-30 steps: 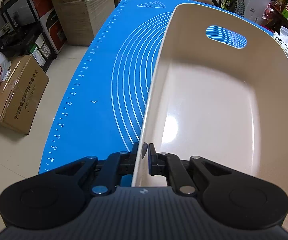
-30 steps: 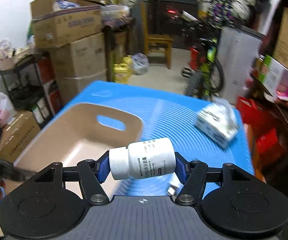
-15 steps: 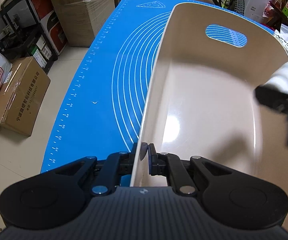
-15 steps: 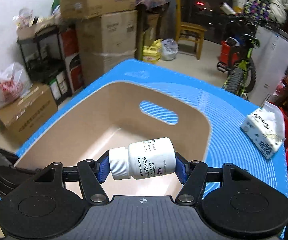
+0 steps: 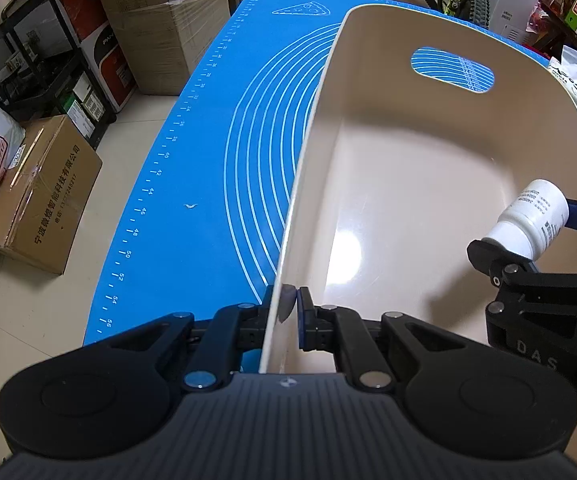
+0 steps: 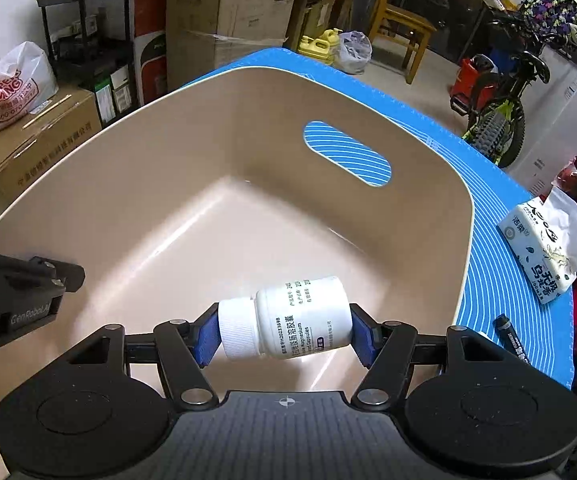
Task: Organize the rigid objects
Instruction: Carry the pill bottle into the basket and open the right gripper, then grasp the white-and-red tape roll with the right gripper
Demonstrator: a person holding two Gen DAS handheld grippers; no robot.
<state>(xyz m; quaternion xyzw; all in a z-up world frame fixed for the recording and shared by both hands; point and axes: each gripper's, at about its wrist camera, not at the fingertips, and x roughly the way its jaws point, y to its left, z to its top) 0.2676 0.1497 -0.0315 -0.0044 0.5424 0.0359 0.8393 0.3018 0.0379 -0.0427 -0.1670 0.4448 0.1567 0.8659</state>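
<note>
We see pale tiled floor [image 5: 136, 152], stacked brown cardboard boxes [image 6: 244, 8] beside a black metal shelf rack [image 6: 88, 28], a wooden chair [image 6: 404, 28] and a green-framed bicycle [image 6: 500, 120] right of those boxes.

Two fisheye cameras, one riding each gripper, look steeply down along the fingers at close range. The left view sits on the near wall of a beige bin [image 5: 428, 208], facing up the blue mat [image 5: 208, 184]; the right view hangs over the bin's interior [image 6: 216, 216]. Both share the bin, mat and cluttered room beyond.
</note>
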